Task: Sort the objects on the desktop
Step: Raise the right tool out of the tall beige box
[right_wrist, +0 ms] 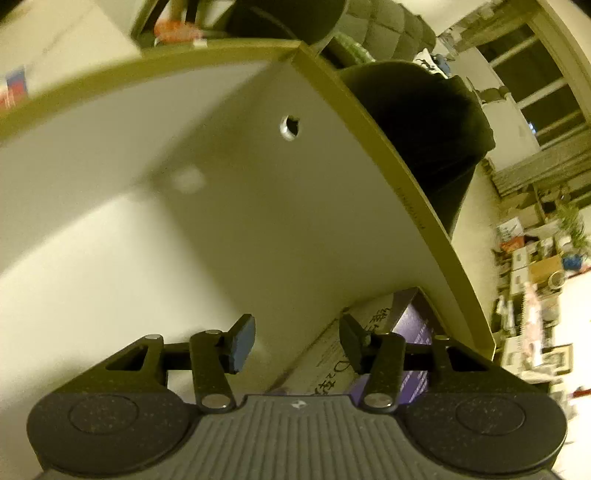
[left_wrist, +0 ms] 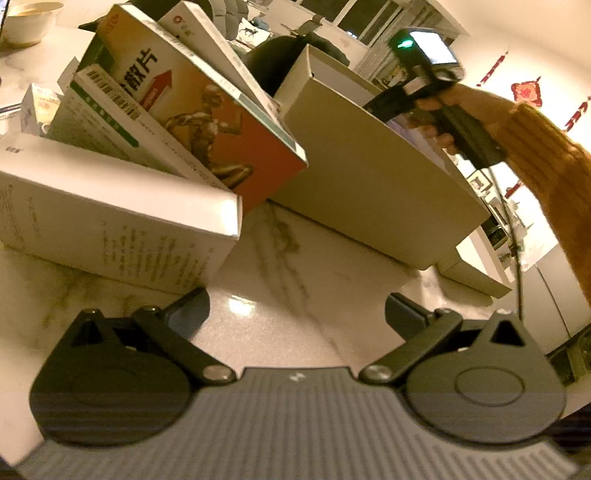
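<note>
In the left wrist view my left gripper hovers open over the marble table, nothing between its fingers. To its left lies a pile of medicine boxes: a white box in front, an orange box with a running figure leaning on it. A beige open storage box stands beyond, and a hand holds the right gripper's body down into it. In the right wrist view my right gripper is inside the storage box, open. A purple-and-white box lies in the corner by its right finger; the pads do not press it.
A bowl sits at the table's far left. A flat beige lid lies beside the storage box. A dark bin stands behind the box's far wall. An orange sleeve crosses the right of the left wrist view.
</note>
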{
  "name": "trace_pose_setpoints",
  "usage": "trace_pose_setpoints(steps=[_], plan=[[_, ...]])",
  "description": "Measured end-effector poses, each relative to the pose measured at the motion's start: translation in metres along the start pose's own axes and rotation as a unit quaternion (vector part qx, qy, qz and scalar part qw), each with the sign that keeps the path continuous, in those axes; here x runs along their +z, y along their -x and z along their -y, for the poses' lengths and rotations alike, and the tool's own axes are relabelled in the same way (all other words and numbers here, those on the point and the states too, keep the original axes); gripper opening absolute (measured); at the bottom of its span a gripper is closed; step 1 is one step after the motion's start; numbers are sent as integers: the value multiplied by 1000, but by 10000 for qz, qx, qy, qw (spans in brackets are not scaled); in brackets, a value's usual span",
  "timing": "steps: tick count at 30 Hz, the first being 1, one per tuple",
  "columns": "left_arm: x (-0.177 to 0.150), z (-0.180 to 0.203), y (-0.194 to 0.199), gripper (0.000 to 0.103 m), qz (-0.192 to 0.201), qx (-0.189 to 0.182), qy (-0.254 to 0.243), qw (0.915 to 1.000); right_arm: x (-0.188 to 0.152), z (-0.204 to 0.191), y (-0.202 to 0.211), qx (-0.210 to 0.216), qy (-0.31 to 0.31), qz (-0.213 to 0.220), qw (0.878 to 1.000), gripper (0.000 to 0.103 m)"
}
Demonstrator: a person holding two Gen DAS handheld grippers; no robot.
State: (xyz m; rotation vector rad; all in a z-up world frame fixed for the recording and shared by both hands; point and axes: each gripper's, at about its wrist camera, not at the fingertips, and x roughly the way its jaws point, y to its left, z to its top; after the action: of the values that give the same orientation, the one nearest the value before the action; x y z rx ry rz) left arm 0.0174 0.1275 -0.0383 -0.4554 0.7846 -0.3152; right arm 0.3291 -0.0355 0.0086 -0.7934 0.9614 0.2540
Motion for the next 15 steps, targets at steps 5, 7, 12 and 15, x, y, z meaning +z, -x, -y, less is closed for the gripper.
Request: trace_pose_setpoints(steps=[5,7,12,15], plan=[[-2,-1,6,103,12,153,71,9999,-11,11,36,328,-391,310,9982,63],[-3,-1,8,103,8,203,95,9997,-17,14,50,508,-530,437,9963,63],[-8,-1,15,103,18,313,109,9994,-37,2,97,1258,-506,908,9866,64],[-10,0,19,103,33,372,96,9993,-50,-12,124,1621,-204,1157,9798,66]])
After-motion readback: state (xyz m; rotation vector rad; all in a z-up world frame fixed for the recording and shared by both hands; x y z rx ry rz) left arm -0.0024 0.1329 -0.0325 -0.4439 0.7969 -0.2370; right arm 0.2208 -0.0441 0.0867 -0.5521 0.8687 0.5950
